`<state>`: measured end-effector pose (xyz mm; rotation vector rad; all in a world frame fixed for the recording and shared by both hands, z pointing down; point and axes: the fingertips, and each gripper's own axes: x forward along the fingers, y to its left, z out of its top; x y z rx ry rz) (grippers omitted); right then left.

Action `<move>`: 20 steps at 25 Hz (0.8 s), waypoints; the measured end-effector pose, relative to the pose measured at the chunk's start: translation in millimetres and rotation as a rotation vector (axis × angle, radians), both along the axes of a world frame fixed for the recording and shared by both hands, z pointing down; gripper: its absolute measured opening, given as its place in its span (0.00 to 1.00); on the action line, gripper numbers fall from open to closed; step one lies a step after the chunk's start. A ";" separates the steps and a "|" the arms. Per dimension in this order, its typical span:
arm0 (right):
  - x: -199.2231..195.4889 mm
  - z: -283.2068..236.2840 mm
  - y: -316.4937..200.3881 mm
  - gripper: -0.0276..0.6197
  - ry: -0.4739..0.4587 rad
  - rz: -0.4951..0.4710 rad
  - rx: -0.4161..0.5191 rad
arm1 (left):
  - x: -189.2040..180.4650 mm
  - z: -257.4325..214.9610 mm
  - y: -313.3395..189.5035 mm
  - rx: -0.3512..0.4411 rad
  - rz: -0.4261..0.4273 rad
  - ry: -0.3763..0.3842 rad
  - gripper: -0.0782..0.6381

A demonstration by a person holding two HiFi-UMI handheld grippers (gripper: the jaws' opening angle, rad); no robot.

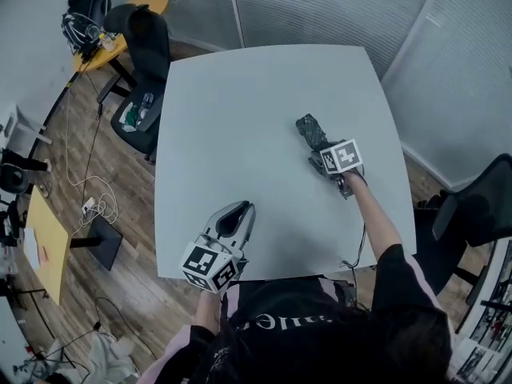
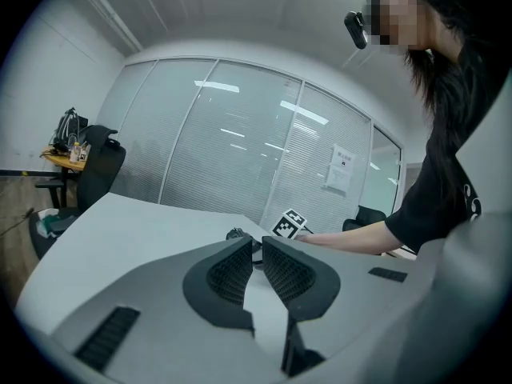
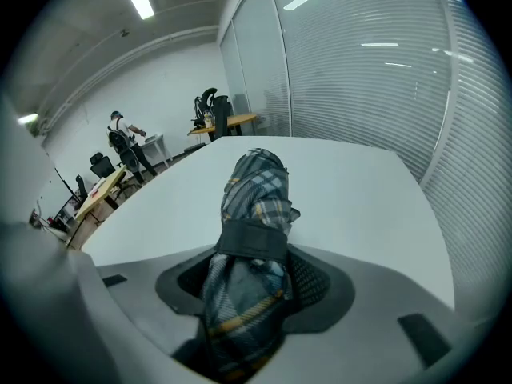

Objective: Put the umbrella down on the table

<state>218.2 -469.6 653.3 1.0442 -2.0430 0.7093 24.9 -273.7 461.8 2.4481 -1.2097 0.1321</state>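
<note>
The right gripper is clamped on the folded umbrella, a plaid bundle in grey, blue and yellow, wrapped by a black strap just ahead of the jaws. In the right gripper view the two dark pads press on the fabric from either side, and the bundle runs out past them, over the table. From the head view the umbrella sits over the right half of the table, about midway between the near and far edges, with its free end pointing toward the far left corner. Whether that end touches the tabletop I cannot tell. The person's right arm, in a short black sleeve, reaches in across the table's near right edge.

The left gripper hovers at the table's near edge, left of centre. Its jaws stand together, with only a thin slit between the tips and nothing gripped. In the left gripper view it looks level across the tabletop toward the right gripper's marker cube.

A black office chair stands at the table's far left corner, with a small yellow desk just behind it. Glass walls with blinds run along the table's far and right sides
</note>
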 end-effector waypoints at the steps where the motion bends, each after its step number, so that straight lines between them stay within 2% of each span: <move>1: 0.0 8.0 -6.6 0.40 0.019 -0.007 -0.009 | -1.4 0.9 -1.5 -0.002 -0.009 0.000 0.17; 14: -1.6 77.2 -47.8 0.40 0.124 -0.044 -0.059 | -17.6 11.8 -15.4 -0.047 -0.089 -0.020 0.17; 20: -6.6 81.3 -50.1 0.43 0.115 -0.056 -0.032 | -28.1 15.0 -23.0 -0.052 -0.101 -0.017 0.17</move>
